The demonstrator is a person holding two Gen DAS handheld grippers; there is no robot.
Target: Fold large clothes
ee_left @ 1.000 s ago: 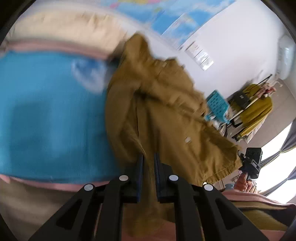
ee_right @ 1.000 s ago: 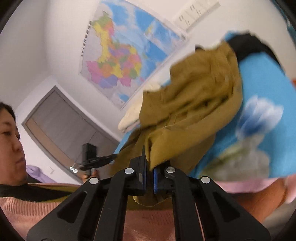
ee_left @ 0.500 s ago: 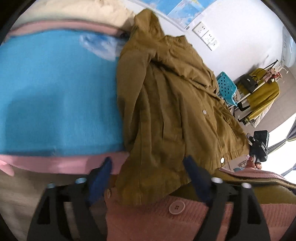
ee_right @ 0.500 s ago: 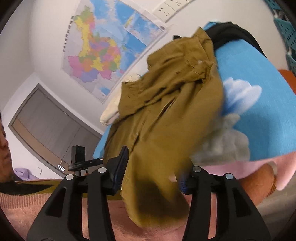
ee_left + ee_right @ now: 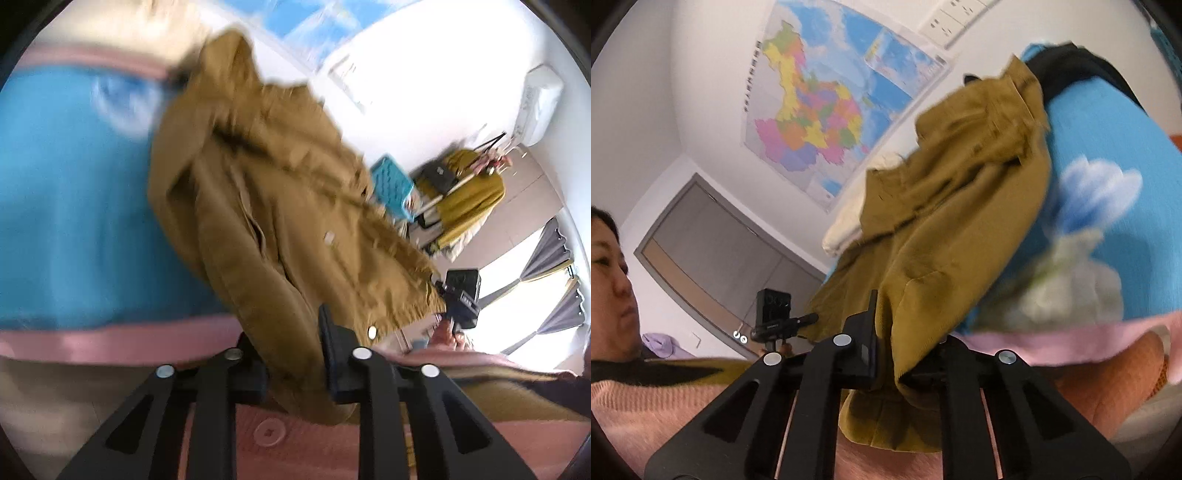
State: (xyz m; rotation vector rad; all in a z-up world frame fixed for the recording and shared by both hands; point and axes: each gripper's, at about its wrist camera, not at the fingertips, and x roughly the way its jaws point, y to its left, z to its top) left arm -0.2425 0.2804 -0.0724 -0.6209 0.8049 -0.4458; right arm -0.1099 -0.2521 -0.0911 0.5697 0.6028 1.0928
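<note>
Lying across blue bedspread: mustard jacket. Closing on its hem, cloth between the fingers: left gripper and right gripper. Blurring nearby: turquoise basket, contents unreadable. Hiding the right gripper's far finger: jacket fabric.

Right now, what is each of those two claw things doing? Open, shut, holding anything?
Left gripper: jaws closing on the hem of the mustard jacket.
Right gripper: jaws closing on the jacket's other edge.

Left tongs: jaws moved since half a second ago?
Yes. The left tongs gaped wide then; now they are closing on the jacket hem, which lies between them over the pink sweater.
</note>
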